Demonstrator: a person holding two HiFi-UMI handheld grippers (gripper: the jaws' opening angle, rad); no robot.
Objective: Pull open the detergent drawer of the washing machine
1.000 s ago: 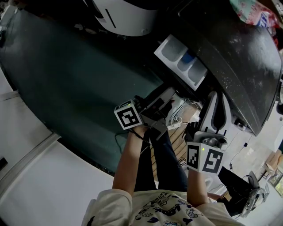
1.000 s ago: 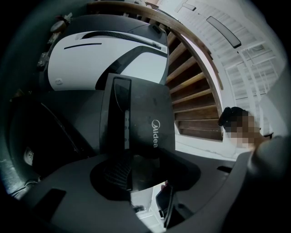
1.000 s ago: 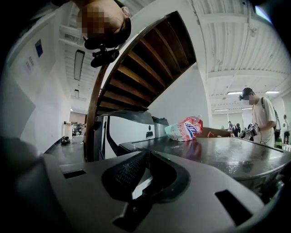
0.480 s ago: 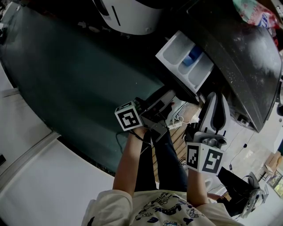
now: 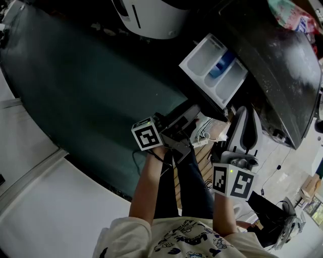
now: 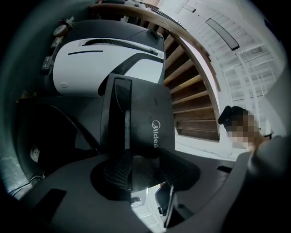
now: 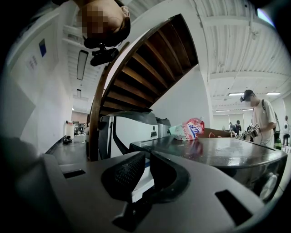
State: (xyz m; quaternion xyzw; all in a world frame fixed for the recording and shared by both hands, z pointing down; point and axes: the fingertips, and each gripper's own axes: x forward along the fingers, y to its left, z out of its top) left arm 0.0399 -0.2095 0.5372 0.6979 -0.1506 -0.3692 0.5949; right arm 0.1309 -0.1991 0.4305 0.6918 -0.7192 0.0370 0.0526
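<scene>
The washing machine (image 5: 282, 75) has a dark top and stands at the upper right. Its white detergent drawer (image 5: 199, 58) sticks out toward the lower left, with a blue compartment (image 5: 221, 64) inside. My left gripper (image 5: 191, 112) is shut on the drawer's dark front panel (image 6: 145, 113), which fills the gap between its pads in the left gripper view (image 6: 143, 170). My right gripper (image 5: 246, 110) hangs just right of the drawer, close to the machine's front. Its jaws (image 7: 146, 172) stand a narrow gap apart, gripping nothing. The drawer's white side (image 7: 138, 184) shows behind that gap.
A white and black rounded appliance (image 5: 151, 20) stands beyond the drawer. A pink bag (image 5: 285, 12) lies on the machine's top. A wooden staircase (image 7: 145, 68) curves overhead. A person (image 7: 259, 120) stands far right. Cables (image 5: 204, 138) lie on the floor below my grippers.
The drawer has slid farther out of the machine, and more of its white tray and blue compartment shows. Both grippers have drawn back with it.
</scene>
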